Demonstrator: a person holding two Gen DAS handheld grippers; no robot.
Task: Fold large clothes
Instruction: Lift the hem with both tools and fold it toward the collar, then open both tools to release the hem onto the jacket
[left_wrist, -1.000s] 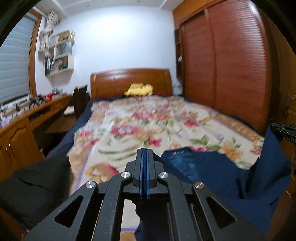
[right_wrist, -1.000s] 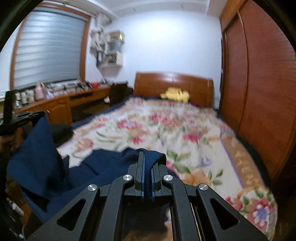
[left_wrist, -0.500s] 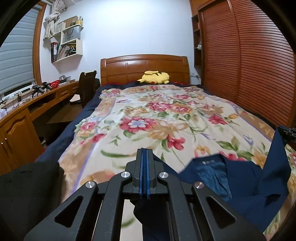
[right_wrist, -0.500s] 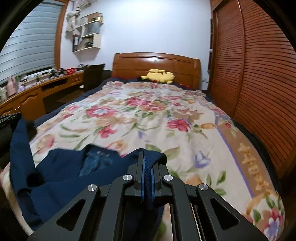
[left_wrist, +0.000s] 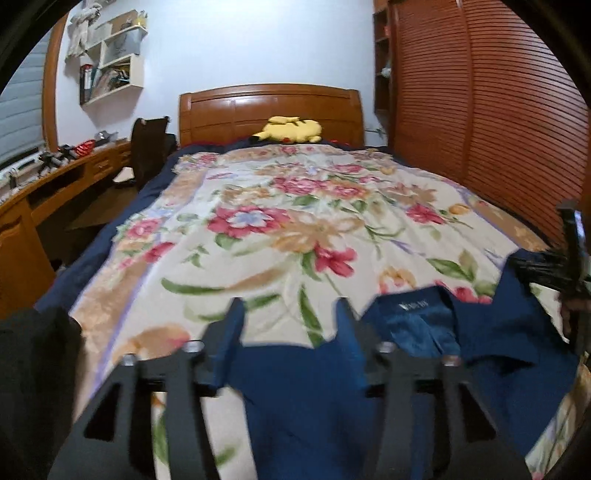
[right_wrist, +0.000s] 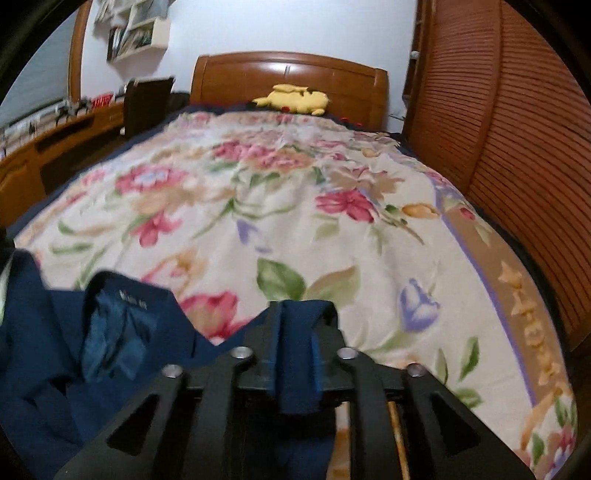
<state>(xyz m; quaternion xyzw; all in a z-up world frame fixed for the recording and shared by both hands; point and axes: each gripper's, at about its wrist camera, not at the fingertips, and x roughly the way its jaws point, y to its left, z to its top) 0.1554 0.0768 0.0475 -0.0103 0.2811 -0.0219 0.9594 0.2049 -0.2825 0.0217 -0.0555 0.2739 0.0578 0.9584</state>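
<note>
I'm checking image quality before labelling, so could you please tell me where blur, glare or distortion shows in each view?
Left wrist: motion blur smears the open jaws and the navy garment; fisheye bends the wardrobe. Right wrist: the floral bedspread is soft, and glare streaks the headboard.

Black tool (left_wrist: 290, 325), blue pads, silver screws

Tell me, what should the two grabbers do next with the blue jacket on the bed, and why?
Probably draw both back a little. The left gripper and right gripper have just been opening, and the navy jacket already lies on the flowered bedspread, collar up. Cloth still sits between each pair of fingers, so backing away should free it without dragging it askew.
</note>
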